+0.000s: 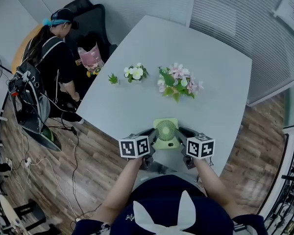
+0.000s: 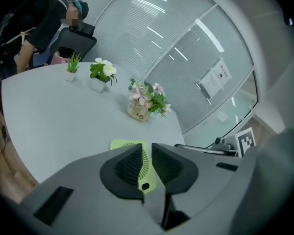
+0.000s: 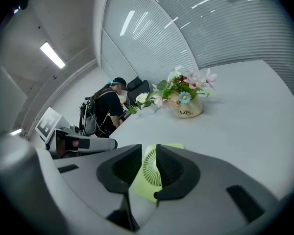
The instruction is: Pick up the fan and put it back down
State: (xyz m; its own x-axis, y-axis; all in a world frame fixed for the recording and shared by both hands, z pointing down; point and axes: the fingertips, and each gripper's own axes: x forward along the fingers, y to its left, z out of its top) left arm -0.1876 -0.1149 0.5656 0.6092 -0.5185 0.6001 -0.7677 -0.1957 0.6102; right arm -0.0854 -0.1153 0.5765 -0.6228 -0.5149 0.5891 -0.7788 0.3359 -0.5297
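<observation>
A person in a dark top with a white collar [image 1: 161,214] holds a two-jaw gripper in each hand over the near edge of a pale grey table [image 1: 137,102]. The light-green fan [image 1: 166,131] sits between the two tools, its round grille facing up. The left gripper [image 2: 146,163] has its jaws drawn nearly together, pinching one edge of the fan's thin green body. The right gripper [image 3: 149,168] clamps the opposite edge in the same way, the white grille showing in the narrow gap. The frames do not show whether the fan's base touches the tabletop. Beyond it, near the middle of the table, stands a cream pot of pink and white flowers [image 1: 179,82]. To its left are a smaller pot of white blooms [image 1: 135,72] and a tiny green plant [image 1: 112,78], each apart from the others. At the far left, off the table, a second person in black [image 1: 54,53] bends over beside a dark chair [image 1: 90,21], with slatted blinds [image 1: 235,18] behind.
</observation>
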